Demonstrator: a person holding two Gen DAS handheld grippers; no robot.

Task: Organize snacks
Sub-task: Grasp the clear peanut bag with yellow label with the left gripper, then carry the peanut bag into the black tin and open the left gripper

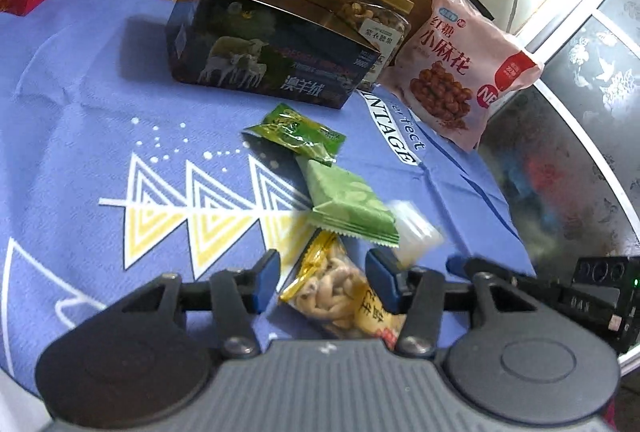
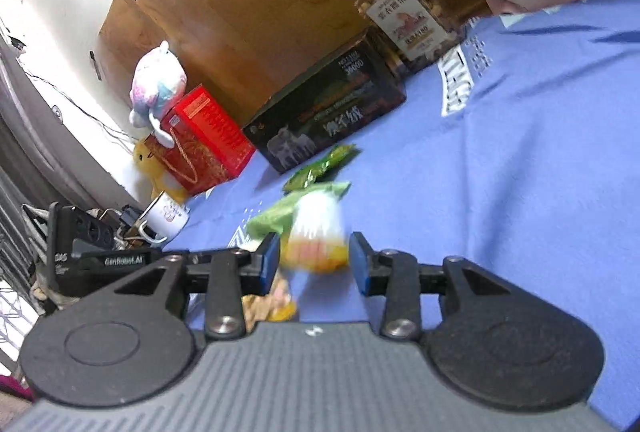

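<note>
Left gripper (image 1: pixel 322 282) jaws apart, straddling peanut packet (image 1: pixel 340 300); right gripper (image 2: pixel 314 264) apart around blurred yellow packet (image 2: pixel 318 236). Advising centring before closing.

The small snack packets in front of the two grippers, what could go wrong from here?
1. The left gripper is open around the peanut packet, whose far end seems tucked under the light green packet; lifting might drag that along.
2. The right gripper is open at a blurred clear packet right beside the green one; closing could pinch both.
3. The grippers are working close together and may bump.
</note>
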